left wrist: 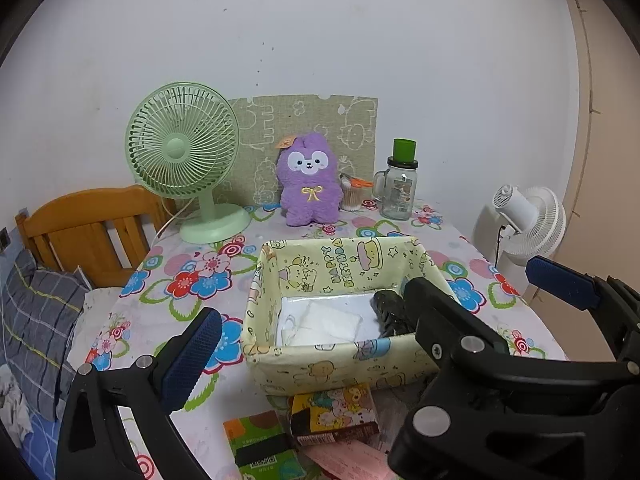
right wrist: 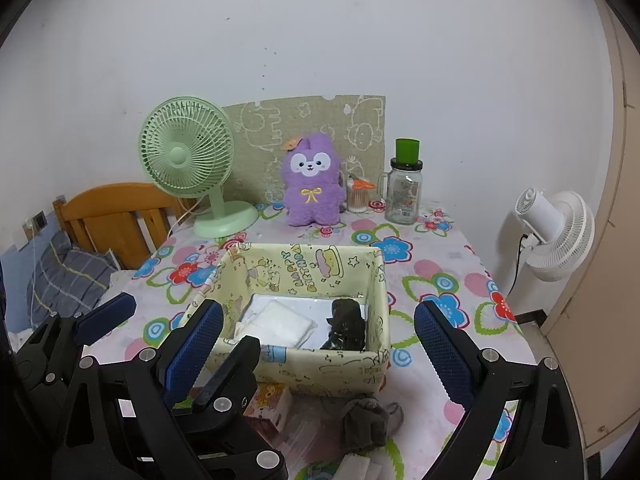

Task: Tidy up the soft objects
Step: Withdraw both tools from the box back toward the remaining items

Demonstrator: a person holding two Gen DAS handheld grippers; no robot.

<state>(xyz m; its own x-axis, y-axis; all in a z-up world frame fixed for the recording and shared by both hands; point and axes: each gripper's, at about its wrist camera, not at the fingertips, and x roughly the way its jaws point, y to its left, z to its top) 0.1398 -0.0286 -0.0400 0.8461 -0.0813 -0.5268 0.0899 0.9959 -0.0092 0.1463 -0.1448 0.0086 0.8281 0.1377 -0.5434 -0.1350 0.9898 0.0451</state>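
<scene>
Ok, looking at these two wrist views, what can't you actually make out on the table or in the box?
- Dark item in the fabric box: too dark to identify; in the left wrist view the right gripper covers part of it.
- Grey cloth: left wrist view hides it behind the right gripper.
- Cartons near the box: cut off by the bottom edge, print too small.
- Jar label: too small to read.

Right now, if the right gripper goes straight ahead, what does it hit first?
Likely the near wall of the fabric box, which sits between the right gripper's open jaws; depth is unclear, so it might clear the rim and reach the black item inside.
</scene>
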